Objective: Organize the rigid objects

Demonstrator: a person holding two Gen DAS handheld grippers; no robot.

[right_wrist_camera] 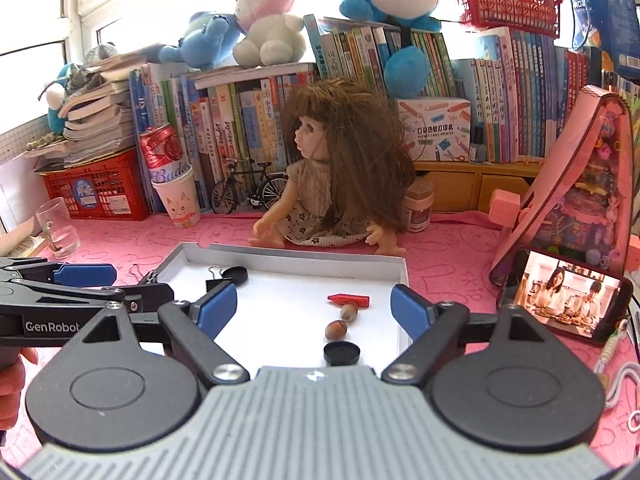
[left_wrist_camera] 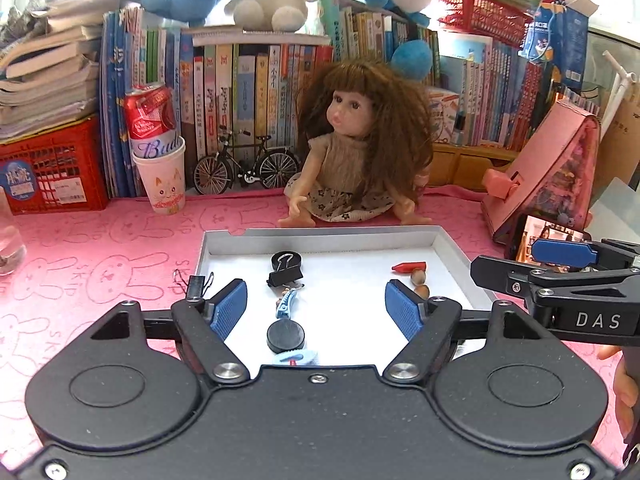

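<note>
- Over a pink rabbit-print table (left_wrist_camera: 100,248), a shallow white cardboard tray (left_wrist_camera: 320,236) is framed by two hand-held grippers, both shown spread and empty.
- One small black binder clip (left_wrist_camera: 197,285) is seen lying outside the tray, just beyond its left wall; the left gripper (left_wrist_camera: 316,310) is judged the nearer one, with the clip off to the left of its jaws.
- The clip's long axis is seen running roughly away from the camera, its wire handles splayed to either side.
- Inside the tray, on the left side, are held a larger black binder clip (left_wrist_camera: 285,273), a round black cap (left_wrist_camera: 285,336), a blue crocodile hair clip (left_wrist_camera: 286,303) and a pale blue flat clip (left_wrist_camera: 295,358).
- On the right side are gathered a red crayon (right_wrist_camera: 348,299), two brown hazelnuts (right_wrist_camera: 349,312) and another black round cap (right_wrist_camera: 341,353), all lying ahead of the right gripper (right_wrist_camera: 314,310).
- Behind the tray a brown-haired doll (left_wrist_camera: 352,152) is seated before a row of books; a phone (right_wrist_camera: 564,300) playing video is propped at right.
</note>
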